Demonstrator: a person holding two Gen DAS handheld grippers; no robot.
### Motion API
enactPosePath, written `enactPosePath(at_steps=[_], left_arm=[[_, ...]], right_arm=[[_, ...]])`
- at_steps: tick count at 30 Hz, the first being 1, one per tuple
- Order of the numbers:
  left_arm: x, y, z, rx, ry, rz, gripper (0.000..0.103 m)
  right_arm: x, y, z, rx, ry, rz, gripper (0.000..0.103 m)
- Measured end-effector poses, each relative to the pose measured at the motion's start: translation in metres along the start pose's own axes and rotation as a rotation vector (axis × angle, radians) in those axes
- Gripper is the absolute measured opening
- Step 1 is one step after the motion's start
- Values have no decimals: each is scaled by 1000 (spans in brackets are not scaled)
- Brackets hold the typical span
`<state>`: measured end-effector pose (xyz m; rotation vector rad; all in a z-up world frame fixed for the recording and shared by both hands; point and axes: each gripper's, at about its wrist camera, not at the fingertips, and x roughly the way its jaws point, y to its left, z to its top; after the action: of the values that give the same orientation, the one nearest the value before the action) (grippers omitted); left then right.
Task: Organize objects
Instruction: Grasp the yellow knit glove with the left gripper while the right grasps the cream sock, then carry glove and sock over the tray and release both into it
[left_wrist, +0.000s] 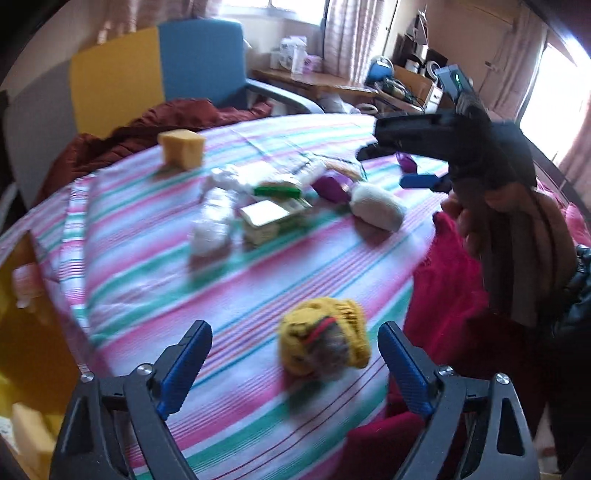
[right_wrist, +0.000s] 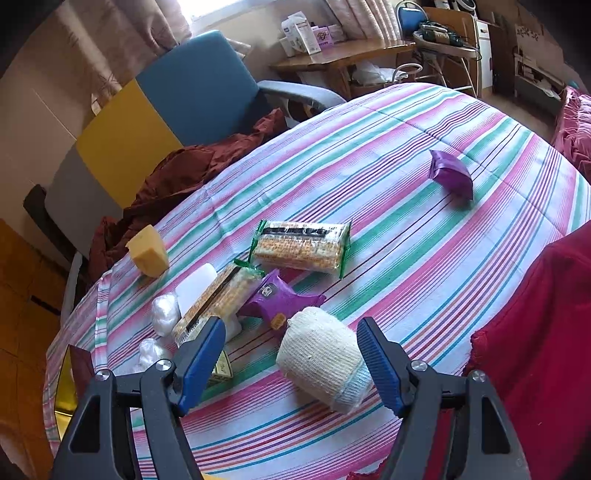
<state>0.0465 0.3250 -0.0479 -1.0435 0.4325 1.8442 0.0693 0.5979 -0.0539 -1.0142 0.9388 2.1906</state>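
Your right gripper (right_wrist: 291, 363) is spread around the soft, light cream knitted sock roll (right_wrist: 324, 357) at lower centre, so squeeze its middle; left gripper (left_wrist: 295, 363) spread, empty.

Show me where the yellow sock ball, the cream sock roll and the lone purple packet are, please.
yellow sock ball (left_wrist: 325, 338), left wrist view, middle of the bundle.
cream sock roll (right_wrist: 321, 356), right wrist view, ribbed side.
purple packet (right_wrist: 451, 174), right wrist view, centre of the wrapper.

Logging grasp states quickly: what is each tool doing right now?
Left tool: open, empty, yellow knit bundle lying between its fingers.
Right tool: open, empty, white rolled sock between its fingers.
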Motion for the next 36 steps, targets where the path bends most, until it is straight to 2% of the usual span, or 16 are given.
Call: enactPosePath(at_steps=[3, 5, 6, 7, 11, 14, 15, 21, 22, 23, 26, 32, 36], left_arm=[[19, -11, 3, 25, 28, 4, 91], [34, -14, 1, 40, 61, -1, 70], [42, -13, 0, 37, 89, -21, 51], [46, -10, -2, 20, 106, -41, 51], [36, 1, -7, -16, 67, -77, 45], [33, 17, -12, -69, 60, -94, 45], [31, 21, -14, -83, 55, -95, 45], [22, 32, -24, -125, 43, -80, 45], [19, 33, -26, -130, 41, -76, 45], [16, 34, -28, -136, 39, -71, 44], [8, 38, -32, -143, 28, -53, 42], [-18, 51, -38, -163, -24, -25, 42], [-35, 61, -42, -187, -59, -12, 42]], right_arm=[[-1, -7, 2, 27, -2, -1, 75], [-1, -16, 4, 63, -4, -8, 75], [0, -21, 5, 86, -3, -14, 75], [1, -25, 5, 104, 1, -22, 75], [19, -33, 4, 125, 87, -66, 75], [35, -24, 0, 64, 161, -101, 76], [39, -19, -2, 28, 172, -127, 76], [52, -4, -12, -78, 223, -152, 76], [53, -1, -13, -92, 229, -147, 69], [53, 1, -15, -104, 231, -138, 66], [49, 8, -20, -142, 220, -158, 64], [29, 29, -37, -218, 216, -125, 63], [14, 47, -51, -272, 206, -35, 63]])
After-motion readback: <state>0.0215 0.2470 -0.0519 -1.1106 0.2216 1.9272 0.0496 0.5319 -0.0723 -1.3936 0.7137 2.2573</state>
